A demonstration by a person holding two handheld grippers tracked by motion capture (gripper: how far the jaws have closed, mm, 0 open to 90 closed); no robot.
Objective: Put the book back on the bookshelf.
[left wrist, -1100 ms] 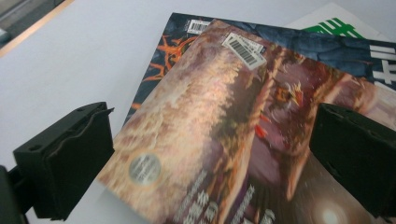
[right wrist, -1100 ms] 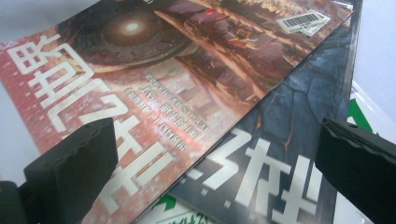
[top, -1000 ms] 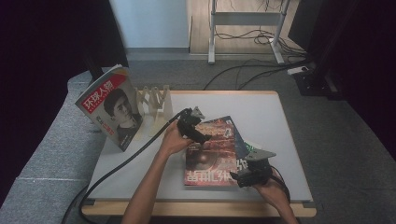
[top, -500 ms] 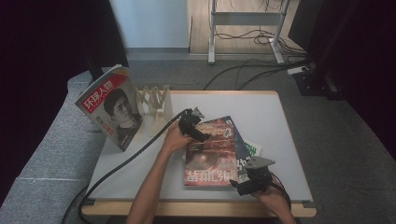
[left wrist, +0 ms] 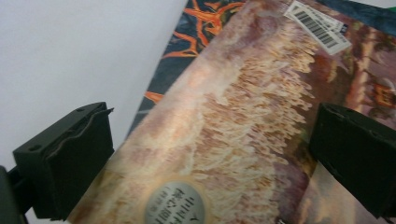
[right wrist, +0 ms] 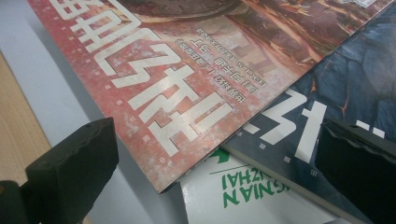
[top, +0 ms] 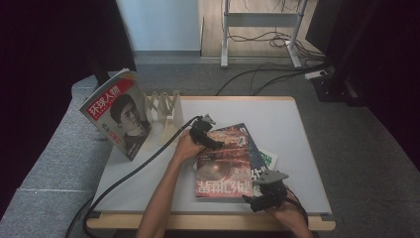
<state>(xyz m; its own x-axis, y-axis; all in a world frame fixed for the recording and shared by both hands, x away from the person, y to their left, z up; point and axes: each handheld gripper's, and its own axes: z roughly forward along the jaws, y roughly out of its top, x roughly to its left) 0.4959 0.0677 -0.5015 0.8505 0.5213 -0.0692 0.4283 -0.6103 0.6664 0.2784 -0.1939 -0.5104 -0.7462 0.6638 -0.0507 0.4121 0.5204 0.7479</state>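
A: Where is the glossy red-brown magazine (top: pixel 223 166)?
B: It lies flat on the white table (top: pixel 297 129), on top of a dark blue magazine (top: pixel 255 158).
A: And the grippers?
B: The left gripper (top: pixel 210 140) is at its far edge, the right gripper (top: pixel 255 201) at its near corner. Both have jaws wide apart, holding nothing.

1. High view: camera is sitting above the near edge of the table (top: pixel 307 148), looking forward and down; forearms are entering at the bottom of the frame, floor and cables are filling the top.
2. Left gripper view: camera is riding low, looking very closely along its jaws at the red magazine (left wrist: pixel 243 126), with the barcode at the upper right.
3. Right gripper view: camera is hovering equally close over that magazine's corner (right wrist: pixel 187 93).
4. Shared: all three are taking in the red magazine (top: pixel 223 163).
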